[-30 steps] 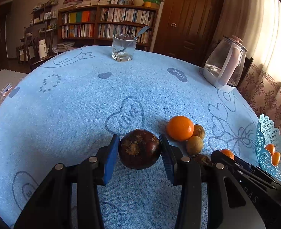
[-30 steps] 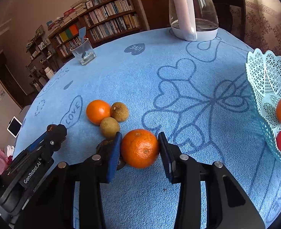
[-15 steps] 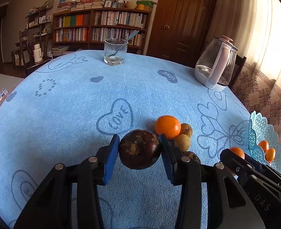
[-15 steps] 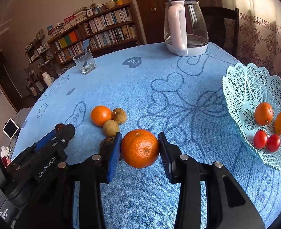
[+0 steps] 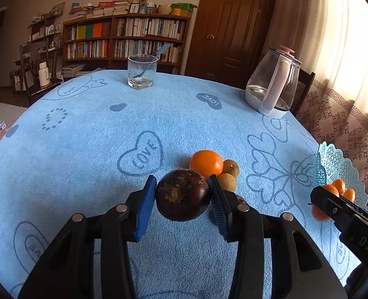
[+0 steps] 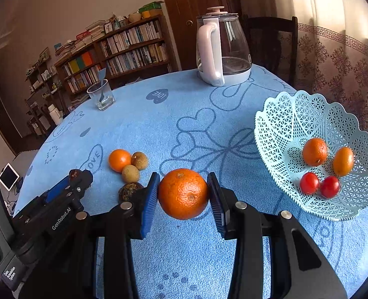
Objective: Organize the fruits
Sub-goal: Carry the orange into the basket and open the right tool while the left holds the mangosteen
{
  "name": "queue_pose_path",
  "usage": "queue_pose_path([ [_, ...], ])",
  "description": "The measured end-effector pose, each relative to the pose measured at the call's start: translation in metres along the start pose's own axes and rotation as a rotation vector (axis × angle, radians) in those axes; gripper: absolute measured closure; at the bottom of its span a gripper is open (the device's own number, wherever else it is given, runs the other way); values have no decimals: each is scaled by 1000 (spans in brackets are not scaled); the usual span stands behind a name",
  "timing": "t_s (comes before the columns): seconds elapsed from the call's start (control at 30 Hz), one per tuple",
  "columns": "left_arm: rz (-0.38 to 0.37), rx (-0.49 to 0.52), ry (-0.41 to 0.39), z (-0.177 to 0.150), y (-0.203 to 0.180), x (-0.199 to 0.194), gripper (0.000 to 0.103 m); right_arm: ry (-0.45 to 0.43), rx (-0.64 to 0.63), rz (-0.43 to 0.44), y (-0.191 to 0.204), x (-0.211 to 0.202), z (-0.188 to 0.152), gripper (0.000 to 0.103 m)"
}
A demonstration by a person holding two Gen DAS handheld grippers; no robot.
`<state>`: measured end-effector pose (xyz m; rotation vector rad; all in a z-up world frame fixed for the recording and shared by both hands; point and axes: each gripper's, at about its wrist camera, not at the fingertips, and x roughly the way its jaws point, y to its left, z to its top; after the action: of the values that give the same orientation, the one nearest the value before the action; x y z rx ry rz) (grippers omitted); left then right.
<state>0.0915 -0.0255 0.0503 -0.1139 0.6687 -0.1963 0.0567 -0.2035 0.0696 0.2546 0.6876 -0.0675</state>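
Lifted orange [image 6: 183,193], navel facing camera.

We're in a home's living room: packed bookshelves [image 5: 124,37] line the far wall beside a wooden door [image 5: 233,25], curtains [image 5: 333,37] glow, and a blue LOVE-printed tablecloth [image 5: 84,149] covers the table.

Right gripper [image 6: 183,194]: clamps an orange [image 6: 183,193].
Basket [image 6: 278,129]: right, holding four small fruits.
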Motion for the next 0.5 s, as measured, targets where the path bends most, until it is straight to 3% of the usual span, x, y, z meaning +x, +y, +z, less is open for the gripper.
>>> queue_pose_path([
  [0.5,-4,17,4,-2,-4,1,60,-77,149,-143,-86,-37,8,63],
])
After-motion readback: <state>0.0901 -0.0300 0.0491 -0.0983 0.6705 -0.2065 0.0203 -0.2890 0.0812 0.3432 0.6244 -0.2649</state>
